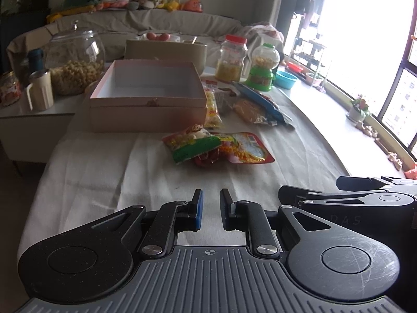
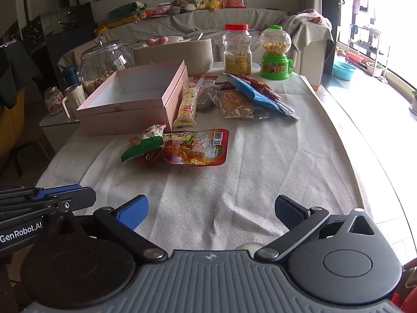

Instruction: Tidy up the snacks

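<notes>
Snacks ahead of both hand-held grippers, none held.
The green packet (image 2: 142, 144) lay mid-bench before the empty box (image 2: 135, 96), long axis slanted; the right hand-held gripper (image 2: 211, 212), wide open, was judged nearer; the left hand-held gripper (image 1: 210, 210) was nearly closed, empty.

My left gripper (image 1: 211, 210) and right gripper (image 2: 211, 212) are black linkages with silver pivot screws on ribbed grey bases — blue pads inside the fingers, "GenRobot.AI" printed in white on one side.
</notes>
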